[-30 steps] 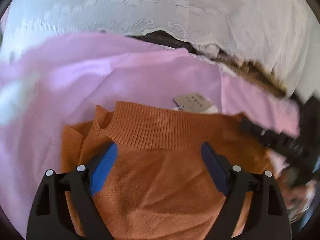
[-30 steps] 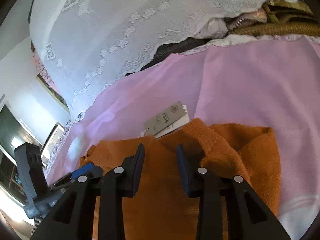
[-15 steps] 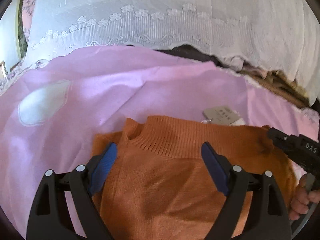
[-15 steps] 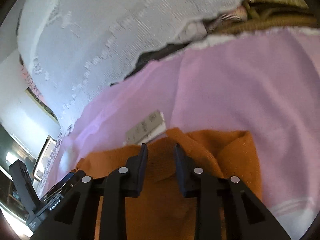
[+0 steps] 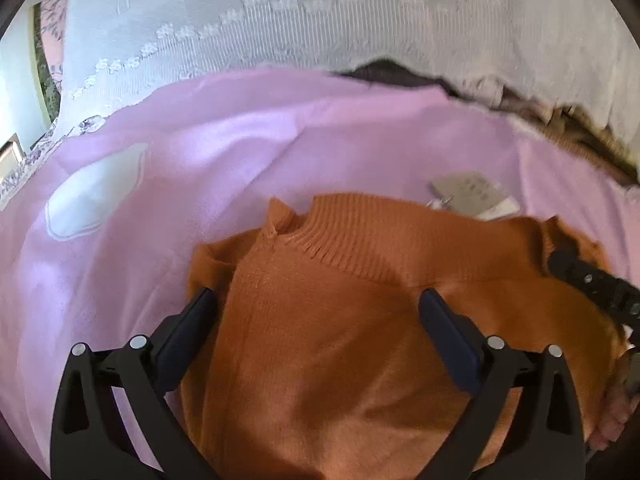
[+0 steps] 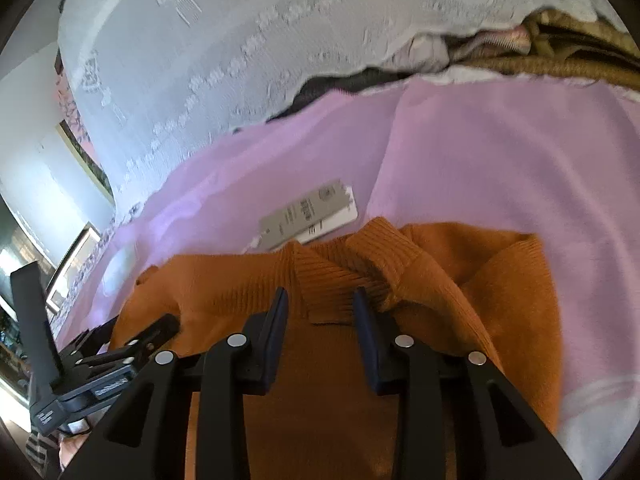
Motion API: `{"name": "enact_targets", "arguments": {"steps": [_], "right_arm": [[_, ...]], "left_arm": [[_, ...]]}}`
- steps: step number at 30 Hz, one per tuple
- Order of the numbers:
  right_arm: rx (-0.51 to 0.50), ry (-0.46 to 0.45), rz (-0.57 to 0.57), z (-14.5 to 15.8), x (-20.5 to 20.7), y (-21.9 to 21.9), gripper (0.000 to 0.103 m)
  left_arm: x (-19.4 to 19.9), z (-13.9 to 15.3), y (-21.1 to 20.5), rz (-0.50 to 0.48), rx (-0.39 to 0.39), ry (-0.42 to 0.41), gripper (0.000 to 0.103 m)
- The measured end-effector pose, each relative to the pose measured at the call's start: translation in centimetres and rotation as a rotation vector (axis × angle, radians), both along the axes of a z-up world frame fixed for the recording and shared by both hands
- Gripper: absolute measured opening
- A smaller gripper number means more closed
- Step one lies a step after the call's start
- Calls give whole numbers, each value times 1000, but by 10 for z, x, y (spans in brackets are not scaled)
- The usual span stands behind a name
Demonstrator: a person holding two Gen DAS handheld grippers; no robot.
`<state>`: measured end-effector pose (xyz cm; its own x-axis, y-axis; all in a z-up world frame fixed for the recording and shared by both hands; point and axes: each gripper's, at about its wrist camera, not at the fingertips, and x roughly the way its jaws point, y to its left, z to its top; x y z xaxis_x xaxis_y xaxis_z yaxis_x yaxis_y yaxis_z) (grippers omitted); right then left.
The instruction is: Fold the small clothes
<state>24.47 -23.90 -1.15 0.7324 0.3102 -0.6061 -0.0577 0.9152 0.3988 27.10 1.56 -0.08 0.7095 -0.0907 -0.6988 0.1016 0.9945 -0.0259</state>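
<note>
An orange knit sweater [image 5: 340, 320] with a ribbed collar lies on a pink cloth [image 5: 200, 152]. A grey paper tag [image 5: 468, 192] sticks out past the collar. My left gripper [image 5: 316, 308] is wide open over the sweater's chest, empty. My right gripper [image 6: 320, 304] hovers over the sweater [image 6: 460, 280] by the collar, jaws partly open with nothing between them. The tag [image 6: 308, 216] also shows in the right wrist view. The right gripper shows at the right edge of the left wrist view [image 5: 592, 284]; the left gripper shows at the lower left of the right wrist view [image 6: 120, 344].
A white lace cloth [image 5: 320, 20] hangs behind the pink cloth [image 6: 500, 160]. A pile of brown and tan clothes [image 6: 560, 52] lies at the back right. A white patch [image 5: 96, 200] sits on the pink cloth at the left.
My right gripper's jaws have opened somewhat wider. Both grippers have shifted slightly over the sweater near the collar, which stays flat on the pink cloth.
</note>
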Motion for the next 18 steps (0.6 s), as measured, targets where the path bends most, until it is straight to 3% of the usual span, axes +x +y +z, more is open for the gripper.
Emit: {"name": "enact_targets", "arguments": {"steps": [3,7,11,13,18], "right_arm": [[-25,-25,-12,6,-10,2,39],[-82,-21,-4,9,-21,12,52],[-264,25,64,4,-28,39,72],[-327,20,68,4,-36,48,73],[-273,21,55,3,-49,34,74]], "left_arm": [[-16,8,-7,-61,-42,-32,98],[-26,1,-23,-89,38,-16,98],[-23,-5,-21,-81,23,28,99],[-28,-6,-20,-71,25,21,99],[-48,-4,-20,-48,12,-2,98]]}}
